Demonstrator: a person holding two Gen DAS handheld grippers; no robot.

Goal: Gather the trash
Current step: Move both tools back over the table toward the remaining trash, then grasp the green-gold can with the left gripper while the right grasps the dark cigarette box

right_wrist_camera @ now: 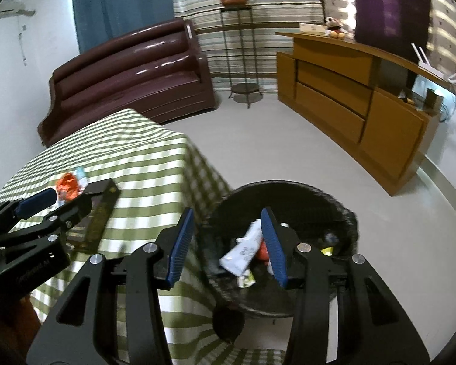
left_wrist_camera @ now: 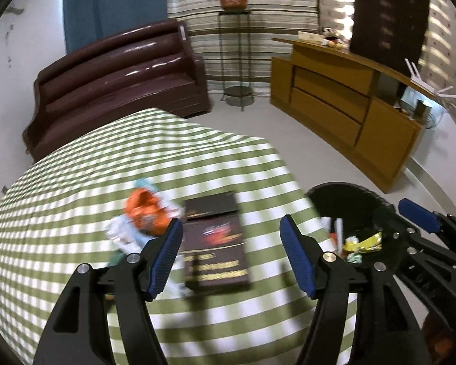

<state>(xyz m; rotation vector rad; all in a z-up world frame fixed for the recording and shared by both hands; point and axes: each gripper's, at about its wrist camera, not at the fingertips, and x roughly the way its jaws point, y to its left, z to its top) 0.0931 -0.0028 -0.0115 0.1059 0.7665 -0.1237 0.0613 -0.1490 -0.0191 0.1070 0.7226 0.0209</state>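
An orange wrapper lies among white and pale blue wrappers on the green-checked table. My left gripper hangs open above the table, nothing gripped, with a dark brown box below the gap. A black wicker bin stands on the floor beside the table, holding a white wrapper and a yellow one. My right gripper is open and empty over the bin's left side. The left gripper shows at the left near the orange wrapper.
A dark red sofa stands behind the table, and a wooden cabinet runs along the right wall. A metal plant stand with a potted plant is at the back. Grey floor lies between table, bin and cabinet.
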